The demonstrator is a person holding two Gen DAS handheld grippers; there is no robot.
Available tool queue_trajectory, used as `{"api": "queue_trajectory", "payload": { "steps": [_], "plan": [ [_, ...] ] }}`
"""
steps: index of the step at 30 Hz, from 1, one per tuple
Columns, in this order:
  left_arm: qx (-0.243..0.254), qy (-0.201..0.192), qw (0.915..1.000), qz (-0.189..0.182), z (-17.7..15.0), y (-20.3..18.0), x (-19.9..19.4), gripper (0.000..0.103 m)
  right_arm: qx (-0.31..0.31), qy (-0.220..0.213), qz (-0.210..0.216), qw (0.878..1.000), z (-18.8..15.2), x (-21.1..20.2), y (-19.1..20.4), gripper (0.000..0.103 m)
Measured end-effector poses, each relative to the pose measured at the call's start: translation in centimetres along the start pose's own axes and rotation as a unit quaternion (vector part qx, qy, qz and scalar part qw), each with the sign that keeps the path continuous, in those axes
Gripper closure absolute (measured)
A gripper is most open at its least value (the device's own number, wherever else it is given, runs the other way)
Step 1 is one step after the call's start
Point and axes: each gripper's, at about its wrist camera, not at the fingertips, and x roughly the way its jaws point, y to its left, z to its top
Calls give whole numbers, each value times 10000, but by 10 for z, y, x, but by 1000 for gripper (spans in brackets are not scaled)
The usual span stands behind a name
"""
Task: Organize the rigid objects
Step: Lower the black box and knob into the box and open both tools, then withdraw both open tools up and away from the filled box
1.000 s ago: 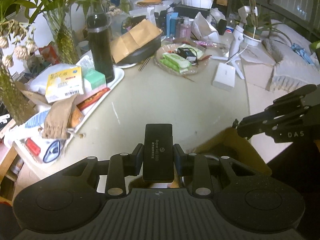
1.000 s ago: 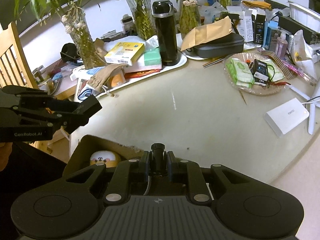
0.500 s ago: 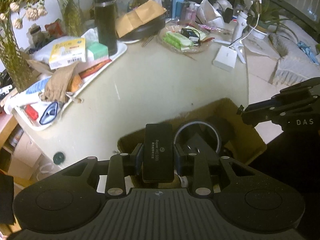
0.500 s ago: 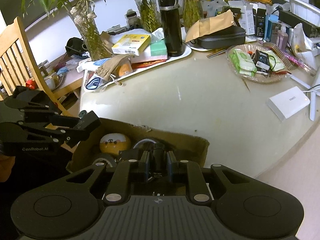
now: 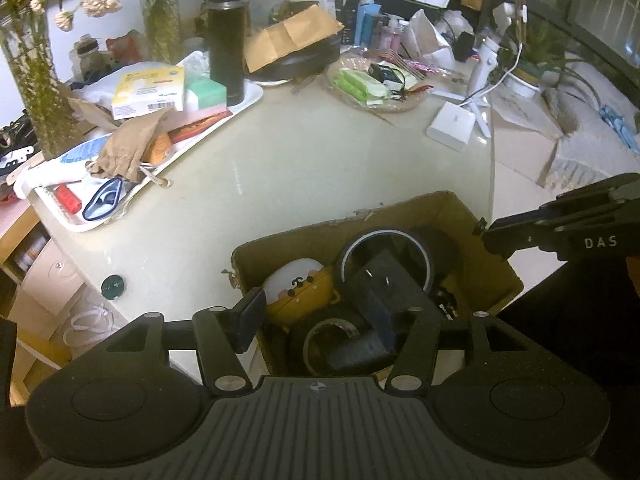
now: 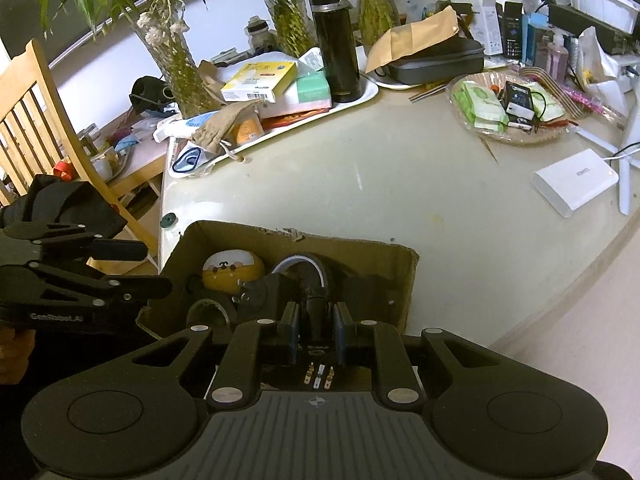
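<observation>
Since a second ago: both hand-held grippers drawn back from mid-bench to over the box (image 5: 476, 216), which had shown only as a corner. The black slab that was clamped upright in the left hand-held gripper (image 5: 332, 316) is out of the jaws; these are opening, nothing pressed between the pads, left pad (image 5: 250, 314) standing off the box's left wall.

Landmark: the box, open cardboard, at the near bench (image 5: 312, 176) edge.
- In the box: yellow-and-white toy (image 5: 298, 288) with a drawn face at the left; black ring (image 5: 388, 256) with a pale rim at the far side; tape roll (image 5: 320, 340) at the near side; dark slab (image 5: 380, 300) lying tilted across the middle, over ring and tape. Whether it is the released one, likely but cannot tell for sure.
- Right hand-held gripper (image 6: 316, 328): over the box's near edge, jaws closed on a small black upright piece (image 6: 318, 312); cannot tell what it is.
- In the left view the right hand-held gripper shows just beyond the box's right corner; in the right view the left one is just beside the box's left wall.
- Beyond the box, to the far left: white tray (image 5: 248, 100) with black flask (image 5: 226, 40), yellow carton (image 5: 148, 90), brown pouch (image 5: 128, 150).
- Beyond the box, to the far right: white block (image 5: 452, 126); a dish (image 5: 400, 106) of green packets behind it.
</observation>
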Motion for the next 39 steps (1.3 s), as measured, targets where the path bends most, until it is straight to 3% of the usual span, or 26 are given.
{"api": "queue_trajectory", "payload": {
  "steps": [10, 13, 14, 15, 18, 20, 22, 25, 31, 33, 39],
  "plan": [
    [-170, -21, 9995, 256, 0, -6, -8, 47, -163, -33, 114, 9998, 0, -5, 6, 83],
    [-194, -19, 9995, 264, -1, -8, -8, 47, -190, 21, -60, 9998, -5, 7, 6, 82],
    [-187, -18, 9995, 265, -1, -7, -8, 47, -199, 114, -113, 9997, -6, 13, 5, 73],
    [-173, -19, 9995, 269, -1, -9, -9, 47, -187, 203, -196, 9994, -7, 18, 5, 52],
    [-127, -5, 9994, 323, -2, -13, -11, 47, -156, 151, -279, 9994, -13, 19, 3, 18],
    [-122, -19, 9993, 359, -2, -15, -12, 46, -137, 114, -298, 9994, -15, 17, 2, 8],
    [-149, -60, 9990, 412, -4, -16, -13, 35, -152, 78, -366, 9992, -16, 14, 4, 7],
    [-130, -161, 9985, 502, -7, -18, -16, 27, -119, -25, -465, 9988, -19, 5, 6, 0],
    [-195, -395, 9970, 631, -17, -19, -25, 11, 50, -196, -696, 9974, -27, -8, 11, 0],
    [-229, -523, 9958, 710, -23, -18, -28, 0, 50, -202, -780, 9967, -32, -10, 16, 0],
    [-125, -544, 9949, 844, -37, -20, -28, 0, 44, -223, -947, 9953, -48, -11, 31, 0]
  ]
}}
